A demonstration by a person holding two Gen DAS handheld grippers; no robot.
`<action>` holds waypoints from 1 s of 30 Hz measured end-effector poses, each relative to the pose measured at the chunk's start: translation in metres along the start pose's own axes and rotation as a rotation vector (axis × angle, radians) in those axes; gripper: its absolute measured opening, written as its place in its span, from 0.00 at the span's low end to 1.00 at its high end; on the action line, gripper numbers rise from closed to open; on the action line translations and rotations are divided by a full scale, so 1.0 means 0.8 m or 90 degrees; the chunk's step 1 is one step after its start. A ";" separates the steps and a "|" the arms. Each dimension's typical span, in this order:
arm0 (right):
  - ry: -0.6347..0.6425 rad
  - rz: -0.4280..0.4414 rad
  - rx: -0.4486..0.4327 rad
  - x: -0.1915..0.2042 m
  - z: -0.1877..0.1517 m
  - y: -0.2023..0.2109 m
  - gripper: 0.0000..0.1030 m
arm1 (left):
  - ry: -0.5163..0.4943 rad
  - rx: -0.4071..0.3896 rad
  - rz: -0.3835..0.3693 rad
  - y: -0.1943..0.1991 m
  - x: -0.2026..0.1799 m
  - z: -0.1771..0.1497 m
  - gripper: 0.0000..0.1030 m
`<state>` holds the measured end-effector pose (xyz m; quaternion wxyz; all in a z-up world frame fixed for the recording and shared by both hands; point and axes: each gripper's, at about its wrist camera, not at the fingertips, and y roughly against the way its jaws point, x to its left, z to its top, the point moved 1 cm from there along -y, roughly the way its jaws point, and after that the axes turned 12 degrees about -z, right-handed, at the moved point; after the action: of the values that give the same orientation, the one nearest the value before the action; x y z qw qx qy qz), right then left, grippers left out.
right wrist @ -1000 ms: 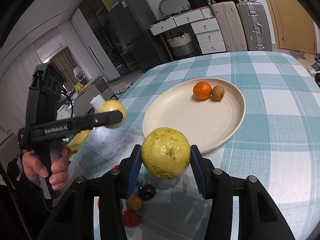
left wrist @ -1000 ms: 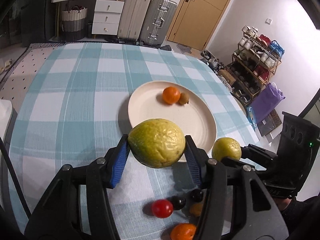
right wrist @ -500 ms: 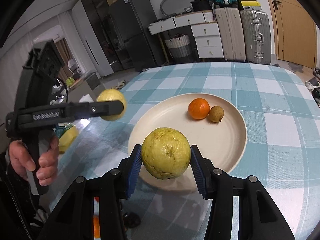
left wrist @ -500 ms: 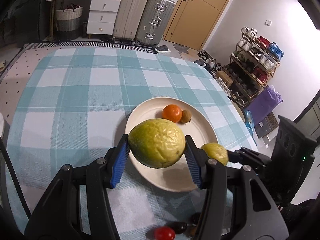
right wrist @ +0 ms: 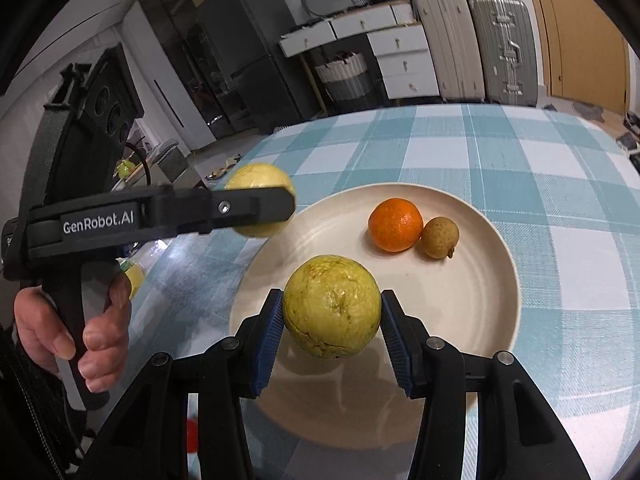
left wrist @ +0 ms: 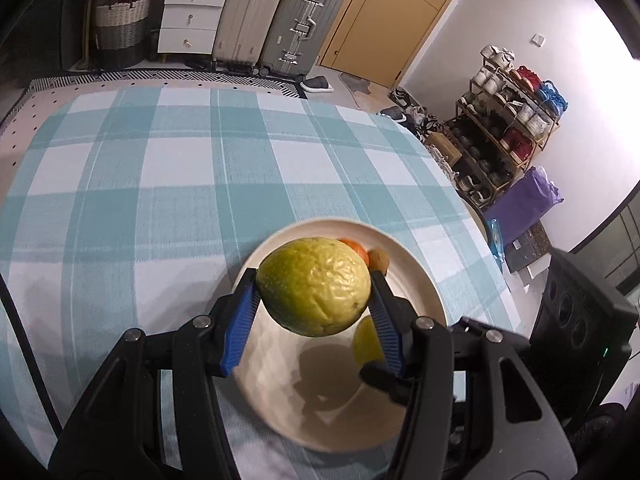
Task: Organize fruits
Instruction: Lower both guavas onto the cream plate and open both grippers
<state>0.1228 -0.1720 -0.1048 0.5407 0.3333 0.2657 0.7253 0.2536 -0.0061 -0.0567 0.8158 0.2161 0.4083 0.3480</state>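
Observation:
My left gripper (left wrist: 314,306) is shut on a yellow-green guava (left wrist: 314,286) and holds it above the near left rim of the cream plate (left wrist: 416,276). My right gripper (right wrist: 332,322) is shut on a second yellow guava (right wrist: 332,306) and holds it over the plate (right wrist: 472,312). An orange (right wrist: 395,224) and a small brown longan (right wrist: 440,237) lie together at the far side of the plate. In the right wrist view the left gripper (right wrist: 260,206) hangs over the plate's left rim. The right gripper's guava (left wrist: 366,342) shows partly behind my left fingers.
The table carries a blue and white checked cloth (left wrist: 180,184). A red fruit (right wrist: 192,434) lies on the cloth near the front, mostly hidden. Suitcases (left wrist: 280,20), drawers and a shoe rack (left wrist: 504,128) stand beyond the table's far edges.
Both grippers have moved forward with their guavas, from in front of the plate to over it. The small fruits on the cloth have dropped out of the left wrist view.

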 end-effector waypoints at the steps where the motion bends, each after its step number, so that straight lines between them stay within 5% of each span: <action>1: -0.005 -0.001 0.005 -0.001 0.003 -0.006 0.47 | -0.002 0.002 -0.003 -0.005 0.000 0.004 0.50; 15: -0.040 0.007 0.031 0.001 0.018 -0.041 0.50 | 0.021 0.045 -0.010 -0.065 0.020 0.028 0.55; 30: -0.034 -0.032 -0.050 -0.011 0.004 0.020 0.65 | 0.029 -0.005 0.027 -0.008 0.008 0.022 0.68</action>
<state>0.1170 -0.1846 -0.0926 0.5784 0.3240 0.2311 0.7120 0.2728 -0.0071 -0.0539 0.7997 0.2135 0.4204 0.3716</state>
